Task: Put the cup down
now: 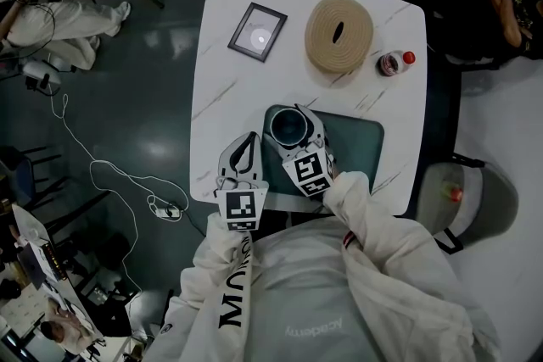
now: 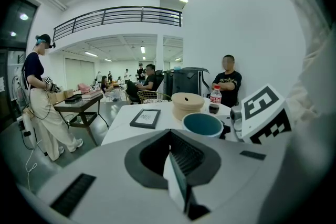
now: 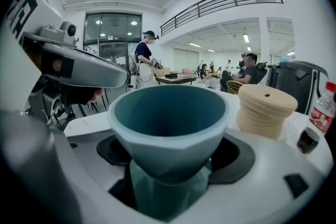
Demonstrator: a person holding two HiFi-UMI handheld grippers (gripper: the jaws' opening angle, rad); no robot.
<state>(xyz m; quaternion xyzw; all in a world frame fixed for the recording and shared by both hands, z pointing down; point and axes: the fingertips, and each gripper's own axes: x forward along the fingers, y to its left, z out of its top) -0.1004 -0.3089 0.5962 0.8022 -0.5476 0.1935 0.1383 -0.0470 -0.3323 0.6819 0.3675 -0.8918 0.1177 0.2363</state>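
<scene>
While the right gripper [image 1: 294, 130] clamps the cup [image 3: 169, 113], the set-down is yet to come.

Its wide-spread jaws grip the teal cup's base over a dark mat [image 1: 361, 140]. Contact is unclear, so lowering and release appear to remain. The left gripper [image 1: 246, 142], jaws together and empty, hangs just beside. Mat, frame [image 1: 257, 31], woven disc [image 1: 339, 31] and bottle [image 1: 392, 63] share a white marble table [image 1: 221, 97] in an open hall with a railed balcony [image 2: 118, 16].
</scene>
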